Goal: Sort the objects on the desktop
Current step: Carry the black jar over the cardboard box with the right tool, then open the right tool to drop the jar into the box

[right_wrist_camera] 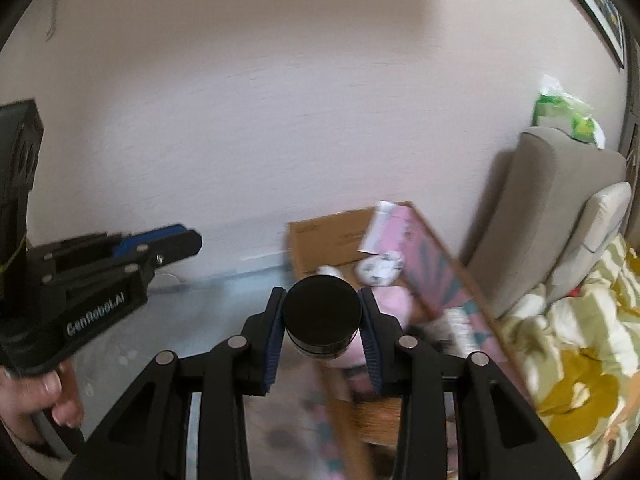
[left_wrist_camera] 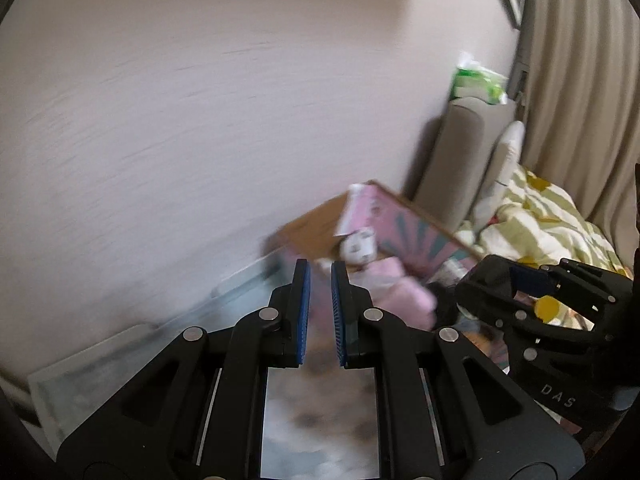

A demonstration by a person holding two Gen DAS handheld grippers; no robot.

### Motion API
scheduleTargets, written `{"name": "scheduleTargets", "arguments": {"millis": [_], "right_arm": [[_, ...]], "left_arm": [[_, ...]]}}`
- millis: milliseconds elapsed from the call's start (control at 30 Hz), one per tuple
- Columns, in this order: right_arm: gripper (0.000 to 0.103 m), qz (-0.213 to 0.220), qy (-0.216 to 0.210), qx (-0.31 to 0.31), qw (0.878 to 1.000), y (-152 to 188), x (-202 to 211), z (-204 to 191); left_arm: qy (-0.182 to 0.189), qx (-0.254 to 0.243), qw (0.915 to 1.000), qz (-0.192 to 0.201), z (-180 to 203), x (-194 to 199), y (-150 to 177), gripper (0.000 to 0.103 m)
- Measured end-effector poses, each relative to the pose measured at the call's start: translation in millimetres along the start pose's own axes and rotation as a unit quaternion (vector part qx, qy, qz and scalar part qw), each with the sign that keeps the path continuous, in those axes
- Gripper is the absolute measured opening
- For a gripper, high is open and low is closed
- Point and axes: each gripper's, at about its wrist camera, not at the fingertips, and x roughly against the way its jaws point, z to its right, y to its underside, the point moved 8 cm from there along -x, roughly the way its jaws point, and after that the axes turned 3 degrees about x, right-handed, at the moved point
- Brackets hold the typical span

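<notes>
My right gripper (right_wrist_camera: 322,292) is shut on a small round jar with a black lid (right_wrist_camera: 322,312), which stands upright between the blue pads, held up in the air. In the left wrist view my left gripper (left_wrist_camera: 320,268) has its blue pads drawn close together with nothing between them. It also shows at the left of the right wrist view as the left gripper (right_wrist_camera: 176,240), held by a person's hand (right_wrist_camera: 40,396). The right gripper (left_wrist_camera: 532,280) appears at the right edge of the left wrist view. Both views are motion-blurred.
Ahead and below, an open cardboard box (right_wrist_camera: 328,240) holds pink and white items. A grey cushioned backrest (right_wrist_camera: 552,208) with a green pack (right_wrist_camera: 560,116) on top and patterned bedding (right_wrist_camera: 580,340) lie to the right. A plain wall (left_wrist_camera: 200,120) fills the background.
</notes>
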Motion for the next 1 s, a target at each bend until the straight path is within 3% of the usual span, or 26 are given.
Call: {"name": "scheduleTargets", "arguments": {"millis": [300,567,667,700,767,800,833,1000], "right_arm": [[0.032,-0.039,0.015,-0.003,0.999,32.1,-9.0,77.3],[0.034,-0.063,-0.029,0.001,0.998,54.6,-18.4,93.0],[0.066,-0.060,-0.045,0.005,0.997,54.2,-20.1,92.7],[0.079,-0.057,-0.052,0.008,0.997,53.8,-20.0,92.2],[0.084,-0.058,-0.056,0.015,0.997,53.8,-21.9,93.3],[0.084,-0.061,-0.058,0.019,0.996,54.2,-22.9,92.8],[0.084,-0.066,-0.060,0.024,0.996,54.9,-24.7,92.6],[0.084,-0.060,-0.051,0.033,0.996,56.0,-20.9,92.6]], "left_arm": [[0.039,-0.029,0.9980,-0.042,80.0,-42.6,16.2,0.009],[0.052,-0.036,0.9955,-0.071,104.1,-61.3,31.0,0.011],[0.029,-0.027,0.9952,-0.089,97.8,-68.9,37.0,0.014],[0.028,-0.023,0.9951,-0.093,96.0,-70.7,38.1,0.021],[0.031,-0.006,0.9951,-0.094,91.1,-70.5,38.4,0.084],[0.032,0.000,0.9957,-0.087,89.8,-69.4,37.3,0.098],[0.036,0.005,0.9964,-0.076,88.8,-67.6,35.9,0.103],[0.020,0.008,0.9968,-0.077,79.9,-63.2,40.5,0.103]]}}
